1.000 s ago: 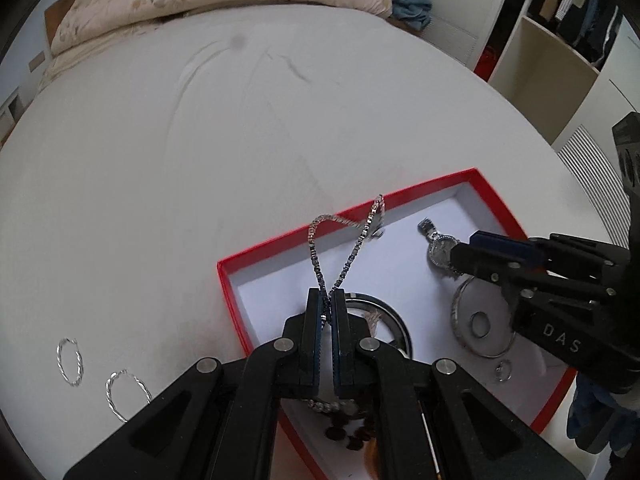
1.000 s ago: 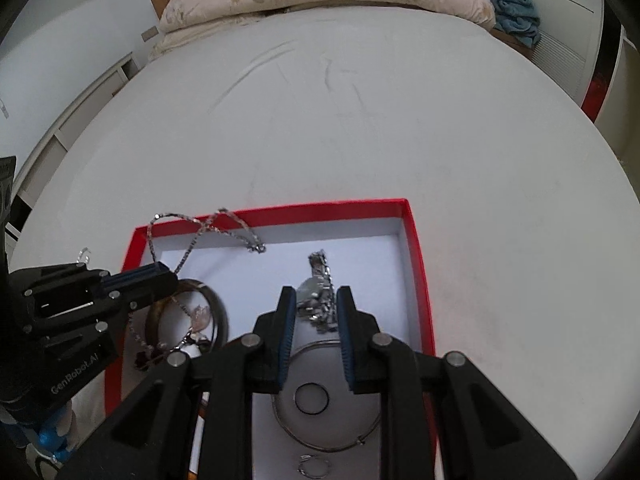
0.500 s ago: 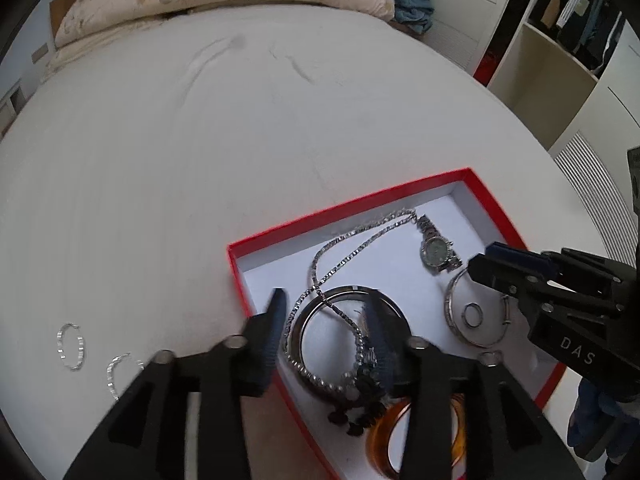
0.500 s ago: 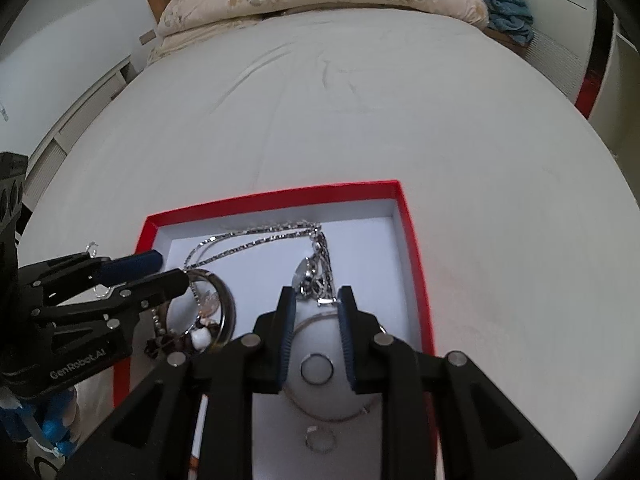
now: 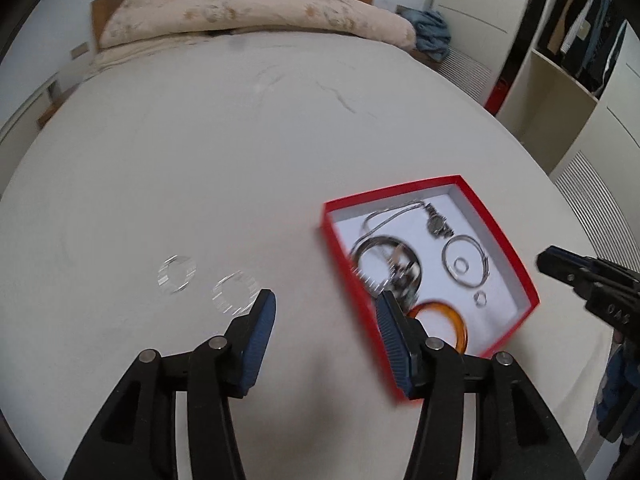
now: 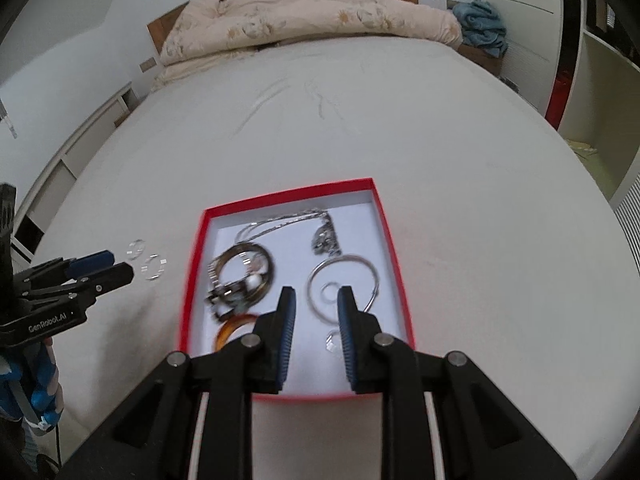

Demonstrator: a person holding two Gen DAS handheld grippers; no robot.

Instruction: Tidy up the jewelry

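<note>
Left wrist view: left claw (image 5: 324,312) gapes empty over the bed (image 5: 240,152); red box (image 5: 516,256) holds chain (image 5: 390,214), watch (image 5: 437,223), bangles, while two hoop earrings (image 5: 176,274) lie outside. Right wrist view: right claw (image 6: 314,300), partly open and empty, over the box's small ring (image 6: 331,293).

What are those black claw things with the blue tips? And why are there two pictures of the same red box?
They are grabbing tools that a person holds, one in each hand. Each carries a small camera looking out along its two fingers, so you get two pictures: one from the left hand-held gripper, one from the right hand-held gripper. Both are open and hold nothing. They are above a white bed. On it sits a red box holding a chain necklace, a watch, bangles and small rings. Two hoop earrings lie on the sheet outside the box, beside the left tool.
</note>
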